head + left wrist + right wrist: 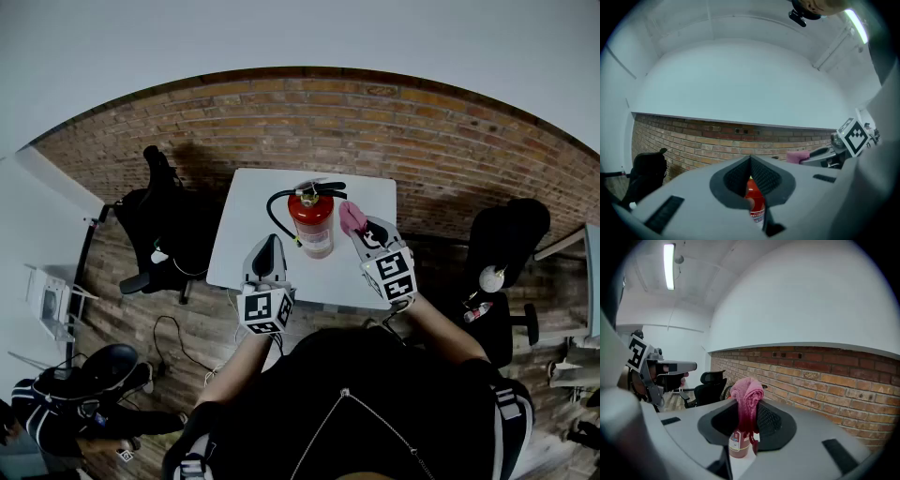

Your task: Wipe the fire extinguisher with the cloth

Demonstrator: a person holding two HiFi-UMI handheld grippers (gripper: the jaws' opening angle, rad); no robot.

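One fire extinguisher (312,225) is being seen standing upright on the single white tabletop (248,216), towards the far edge; its long axis is running vertically, with the base on the tabletop and the valve and lever on top; the lever is being pointed to the right, while the one black hose (273,214) is being looped out to the left and down; the pale label is being turned towards the person.

One pink cloth (352,217) is being gripped in the right claw (356,231), clenched on it; in the right gripper view the cloth (746,397) is being pinched as a bunched fold between the jaws, with the red cylinder (737,446) showing below and beyond it; the cloth is being held just beside the upper right side of the cylinder, and whether it is touching cannot be told.

The left claw (271,246) is being held clenched with nothing in it, near the cylinder's left and apart from it; in the left gripper view the jaw tips are being pressed together, and the cylinder (754,199) is being glimpsed beyond them.

Two black chairs are being counted, one (155,225) at the left of the tabletop and one (506,244) at the right; a brick wall (375,122) is being shown behind.
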